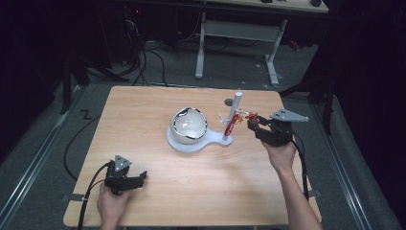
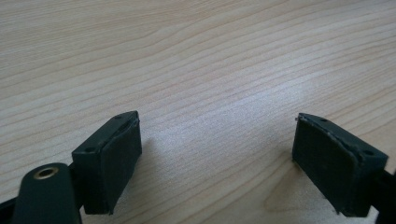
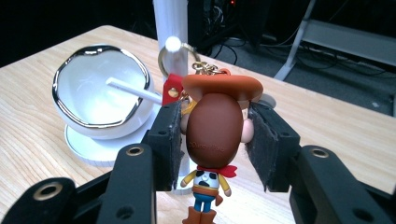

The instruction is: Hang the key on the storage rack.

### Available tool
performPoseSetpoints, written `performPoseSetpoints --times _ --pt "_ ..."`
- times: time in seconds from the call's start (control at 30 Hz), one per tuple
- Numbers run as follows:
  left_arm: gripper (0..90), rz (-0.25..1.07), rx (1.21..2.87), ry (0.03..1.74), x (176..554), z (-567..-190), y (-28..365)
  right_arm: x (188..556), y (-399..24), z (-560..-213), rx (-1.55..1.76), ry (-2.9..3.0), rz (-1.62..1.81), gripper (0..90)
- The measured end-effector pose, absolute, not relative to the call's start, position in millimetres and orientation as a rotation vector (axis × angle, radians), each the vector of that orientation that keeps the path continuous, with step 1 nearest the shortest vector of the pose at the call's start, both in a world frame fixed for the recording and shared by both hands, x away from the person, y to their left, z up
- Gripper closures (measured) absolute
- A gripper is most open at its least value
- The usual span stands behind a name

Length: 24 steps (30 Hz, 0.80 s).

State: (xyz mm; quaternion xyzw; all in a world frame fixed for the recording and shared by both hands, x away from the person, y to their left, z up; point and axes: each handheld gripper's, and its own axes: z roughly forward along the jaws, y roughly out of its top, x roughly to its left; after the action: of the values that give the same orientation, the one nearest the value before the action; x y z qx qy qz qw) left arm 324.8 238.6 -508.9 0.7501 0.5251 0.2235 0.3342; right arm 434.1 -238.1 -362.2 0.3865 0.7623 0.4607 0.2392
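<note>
While clamping the cowboy keychain (image 3: 215, 135), right claw (image 3: 215, 140) hovers.

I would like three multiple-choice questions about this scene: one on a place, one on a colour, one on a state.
1. Where is the white bowl with the silver rim?
A. on the white stand base
B. on the floor
C. in the left tongs

2. What colour is the hat of the cowboy figure keychain?
A. green
B. orange-brown
C. white

3. How are the left tongs?
A. shut on the keychain
B. shut on the bowl
C. open

Answers: 1 A, it sits on that base; 2 B, the right gripper view shows it; 3 C, bare table between the pads.
</note>
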Motion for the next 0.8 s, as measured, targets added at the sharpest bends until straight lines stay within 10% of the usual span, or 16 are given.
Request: performPoseSetpoints --times 0.8 --pt "16.7 0.581 1.955 1.373 325 -509 239 447 -214 -400 1.108 2.159 1.238 56.5"
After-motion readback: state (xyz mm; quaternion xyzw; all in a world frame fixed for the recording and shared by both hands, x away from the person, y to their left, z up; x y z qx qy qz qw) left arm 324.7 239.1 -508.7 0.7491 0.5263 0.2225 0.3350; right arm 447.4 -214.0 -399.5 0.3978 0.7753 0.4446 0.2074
